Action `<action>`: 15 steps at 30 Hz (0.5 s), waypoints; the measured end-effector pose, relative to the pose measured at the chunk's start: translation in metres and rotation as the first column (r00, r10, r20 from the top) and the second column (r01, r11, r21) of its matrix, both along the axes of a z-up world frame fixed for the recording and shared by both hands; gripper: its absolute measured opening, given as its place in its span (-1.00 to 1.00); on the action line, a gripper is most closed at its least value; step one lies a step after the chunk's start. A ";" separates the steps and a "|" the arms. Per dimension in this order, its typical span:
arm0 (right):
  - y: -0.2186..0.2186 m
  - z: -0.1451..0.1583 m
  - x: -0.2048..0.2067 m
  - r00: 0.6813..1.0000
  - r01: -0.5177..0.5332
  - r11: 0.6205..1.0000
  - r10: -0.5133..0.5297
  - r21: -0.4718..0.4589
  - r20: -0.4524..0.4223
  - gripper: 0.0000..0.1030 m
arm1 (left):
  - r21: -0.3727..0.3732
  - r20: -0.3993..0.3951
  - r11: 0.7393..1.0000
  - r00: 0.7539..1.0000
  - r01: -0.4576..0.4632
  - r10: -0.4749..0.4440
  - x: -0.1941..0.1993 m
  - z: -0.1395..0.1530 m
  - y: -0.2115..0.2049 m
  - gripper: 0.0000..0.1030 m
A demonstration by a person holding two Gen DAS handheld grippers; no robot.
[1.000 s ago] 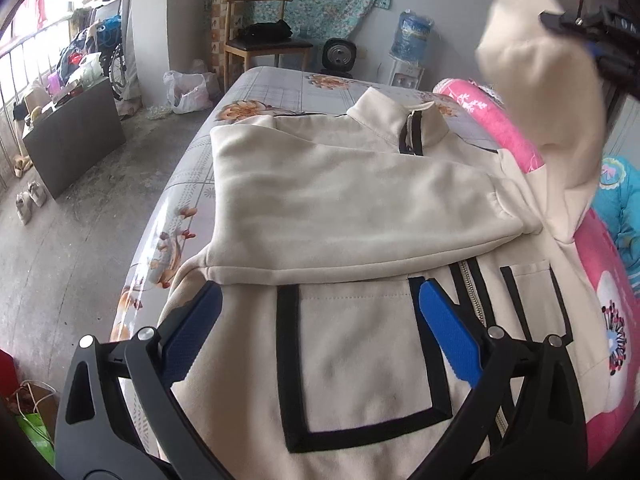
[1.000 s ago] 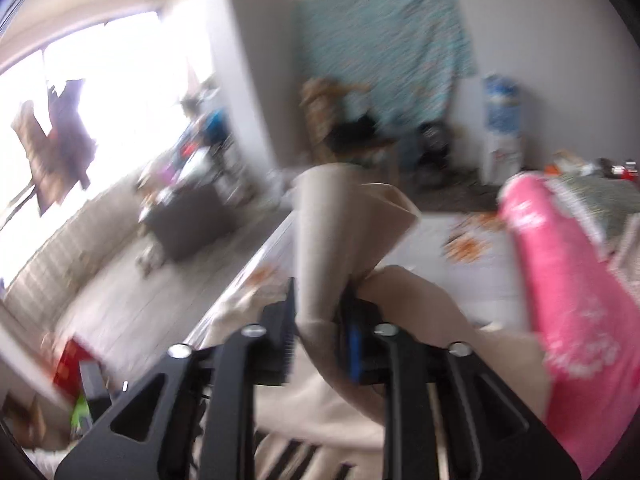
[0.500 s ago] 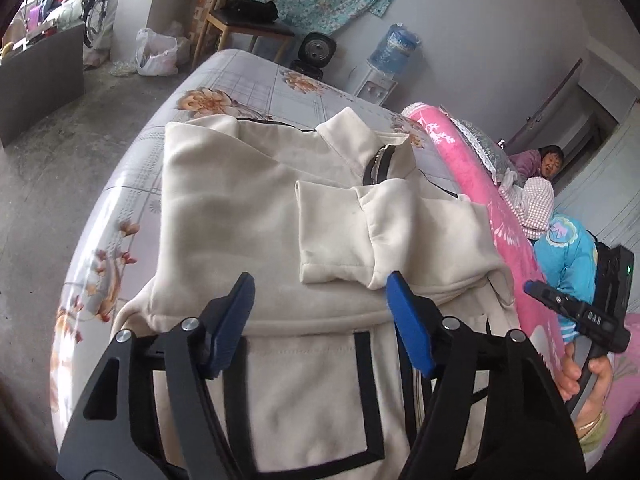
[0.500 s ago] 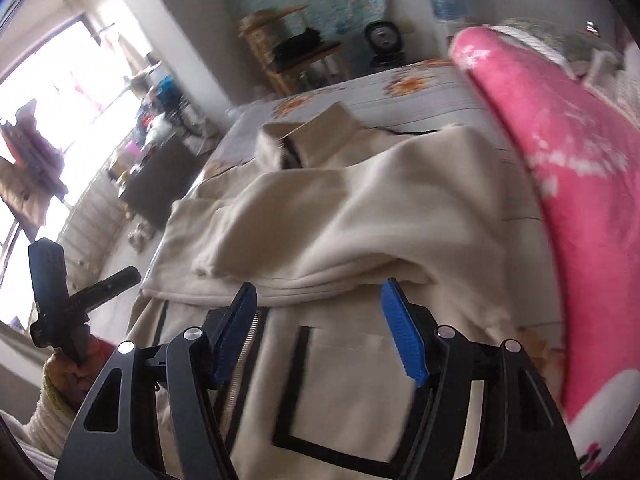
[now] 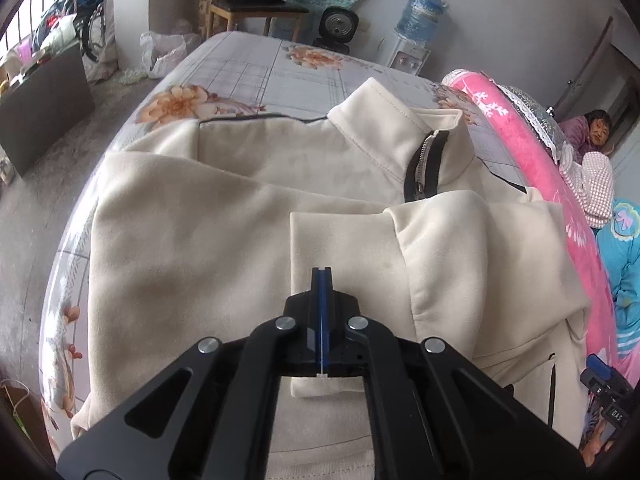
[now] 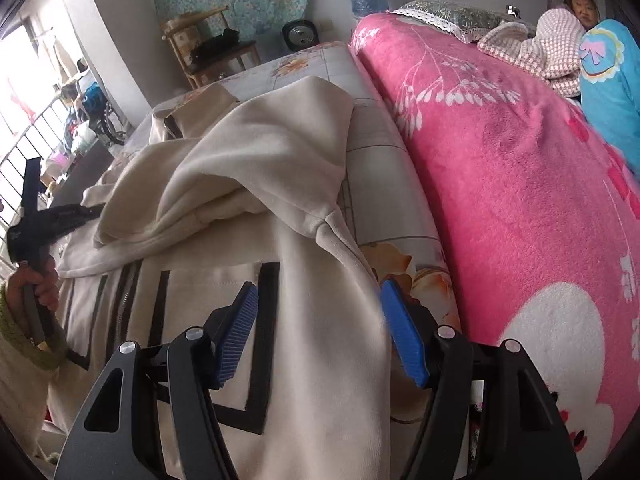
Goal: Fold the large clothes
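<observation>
Soft daylight fills both views, coming from the window (image 6: 24, 92), which is blown out to white in the right view. Shadows are faint. Both pictures are mostly sharp, with strong fisheye bending and dark vignetted corners at the edges.

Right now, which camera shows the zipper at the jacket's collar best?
The left wrist view. There the zipper faces the camera, unobstructed, under the standing collar of the jacket. In the right wrist view the collar appears small and far away behind the folded sleeve; only a dark strip is visible.
</observation>
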State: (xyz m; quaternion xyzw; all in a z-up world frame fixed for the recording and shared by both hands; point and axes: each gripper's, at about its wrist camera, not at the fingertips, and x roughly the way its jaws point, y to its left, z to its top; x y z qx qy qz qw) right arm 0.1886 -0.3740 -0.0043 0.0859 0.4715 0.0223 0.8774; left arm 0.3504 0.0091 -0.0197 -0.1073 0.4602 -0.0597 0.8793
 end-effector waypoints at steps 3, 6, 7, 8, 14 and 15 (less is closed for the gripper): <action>-0.003 -0.002 -0.001 1.000 0.008 1.000 -0.008 -0.007 -0.006 0.23 | 0.023 0.110 1.000 0.994 -0.015 0.013 -0.013 0.039 0.005 -1.00; -0.008 -0.007 -0.001 1.000 0.017 1.000 -0.017 -0.003 -0.014 0.23 | 0.023 0.196 0.999 0.980 -0.032 0.027 -0.025 0.078 0.019 -1.00; -0.009 -0.008 0.000 1.000 0.019 1.000 -0.019 -0.001 -0.019 0.23 | -0.001 0.185 1.000 0.982 -0.024 0.023 -0.023 0.082 0.024 -1.00; -0.010 -0.010 -0.001 1.000 0.021 1.000 -0.021 0.005 -0.018 0.23 | -0.037 0.152 0.999 0.988 -0.004 0.010 -0.019 0.082 0.029 -1.00; -0.005 -0.011 0.001 1.000 0.016 1.000 -0.016 -0.001 -0.010 0.34 | -0.108 -0.085 0.994 0.996 0.016 -0.025 0.006 0.025 0.023 -0.12; -0.003 -0.011 0.001 1.000 0.014 1.000 -0.014 -0.007 -0.011 0.34 | -0.098 -0.123 0.995 0.992 0.010 -0.022 0.010 0.012 0.020 -0.12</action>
